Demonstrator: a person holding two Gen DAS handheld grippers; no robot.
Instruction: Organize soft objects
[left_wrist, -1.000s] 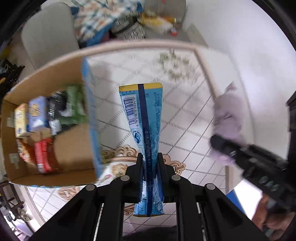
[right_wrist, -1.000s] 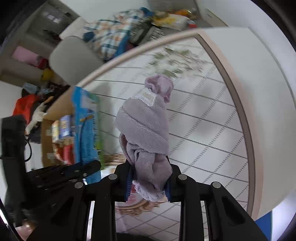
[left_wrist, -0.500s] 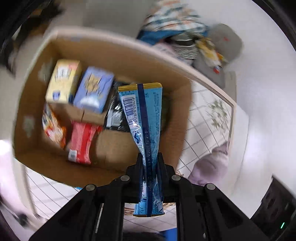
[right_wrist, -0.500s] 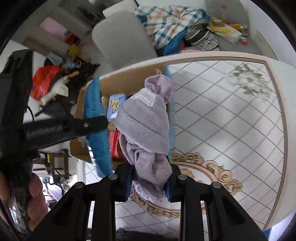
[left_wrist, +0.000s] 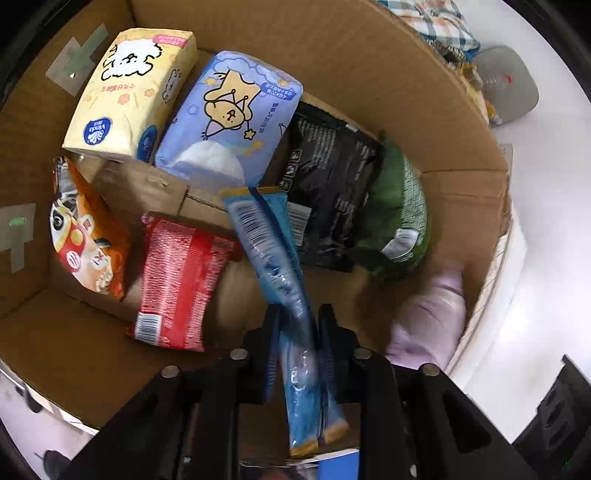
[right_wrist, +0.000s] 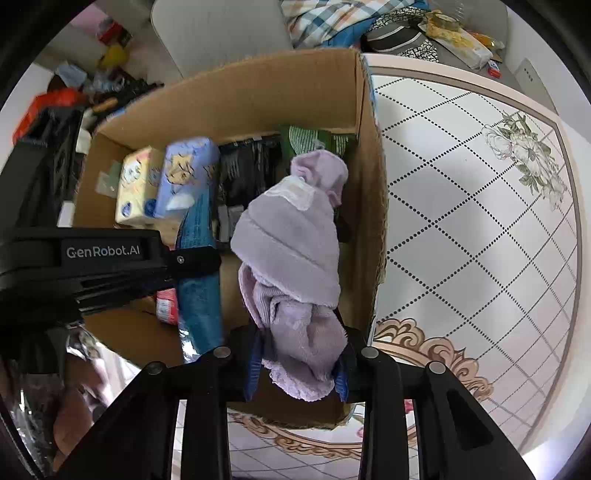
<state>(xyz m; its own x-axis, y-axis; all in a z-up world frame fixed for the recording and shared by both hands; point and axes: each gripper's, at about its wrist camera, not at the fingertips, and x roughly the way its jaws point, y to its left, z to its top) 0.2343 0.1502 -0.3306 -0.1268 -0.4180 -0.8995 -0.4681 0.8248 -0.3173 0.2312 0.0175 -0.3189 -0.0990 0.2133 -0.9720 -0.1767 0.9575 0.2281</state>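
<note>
My left gripper (left_wrist: 297, 317) is shut on a long blue packet (left_wrist: 275, 266) and holds it over the open cardboard box (left_wrist: 369, 51). The packet hangs tilted and blurred between the jaws. My right gripper (right_wrist: 299, 354) is shut on a rolled lilac towel (right_wrist: 291, 240) and holds it above the right side of the box (right_wrist: 258, 85). The towel also shows in the left wrist view (left_wrist: 432, 317) at the lower right. The left gripper (right_wrist: 192, 258) with the blue packet (right_wrist: 199, 288) shows in the right wrist view, left of the towel.
In the box lie a yellow tissue pack (left_wrist: 129, 88), a lilac-blue tissue pack (left_wrist: 229, 114), a black pouch (left_wrist: 325, 192), a green pack (left_wrist: 399, 218), a red packet (left_wrist: 181, 284) and an orange snack bag (left_wrist: 81, 236). The box stands on a tiled-pattern table (right_wrist: 480, 206). Chairs with clothes stand behind.
Both grippers have moved left from over the table to over the box and lower into it. The blue packet now hangs tilted and looser in the left jaws.
</note>
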